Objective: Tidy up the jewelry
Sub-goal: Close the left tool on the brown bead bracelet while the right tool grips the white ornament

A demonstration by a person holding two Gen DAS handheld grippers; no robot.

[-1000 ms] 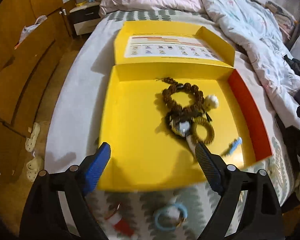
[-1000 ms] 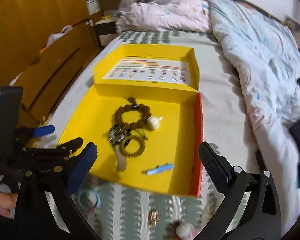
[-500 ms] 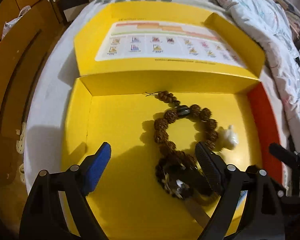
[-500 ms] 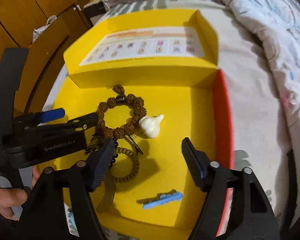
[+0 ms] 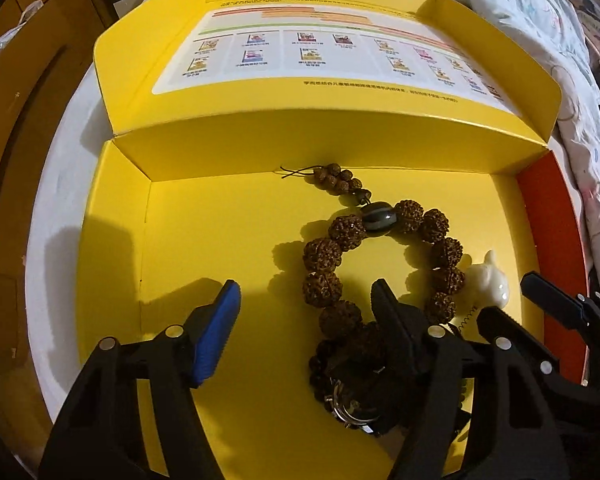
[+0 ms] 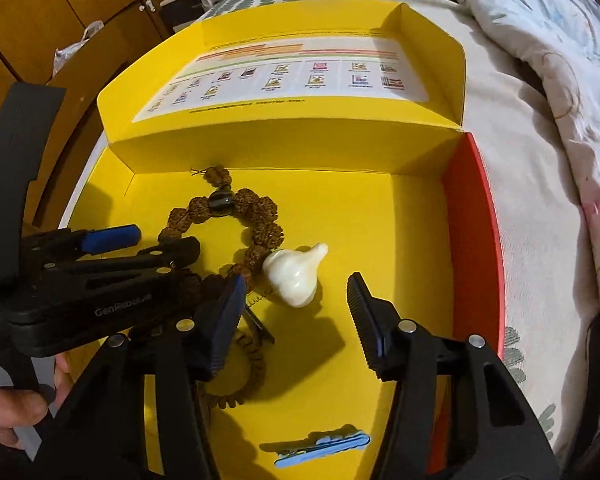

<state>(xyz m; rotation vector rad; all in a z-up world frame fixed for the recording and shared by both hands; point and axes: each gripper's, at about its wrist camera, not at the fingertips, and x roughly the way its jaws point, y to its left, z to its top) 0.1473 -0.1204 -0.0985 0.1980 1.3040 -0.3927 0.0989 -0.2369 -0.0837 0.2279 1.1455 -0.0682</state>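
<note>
A brown beaded bracelet [image 5: 380, 256] with a dark oval bead lies in the open yellow box [image 5: 228, 240]; it also shows in the right wrist view [image 6: 256, 216]. A white garlic-shaped charm [image 6: 294, 276] lies beside it [image 5: 488, 284]. A thinner brown bracelet [image 6: 248, 376] and a blue hair clip [image 6: 324, 446] lie nearer. My left gripper [image 5: 304, 320] is open, low over the box floor, its right finger at the bracelet's near side. My right gripper [image 6: 296, 312] is open, with the white charm just beyond its fingertips.
The box lid [image 6: 296, 76] with a printed sheet stands open at the back; the right wall [image 6: 468, 248] is red. The box rests on a bed with a rumpled quilt [image 6: 540, 40] on the right. Wooden cabinets [image 6: 40, 20] stand to the left.
Both grippers have moved forward and down into the box, closer to the jewelry. Both stay open and the jewelry has not moved.
</note>
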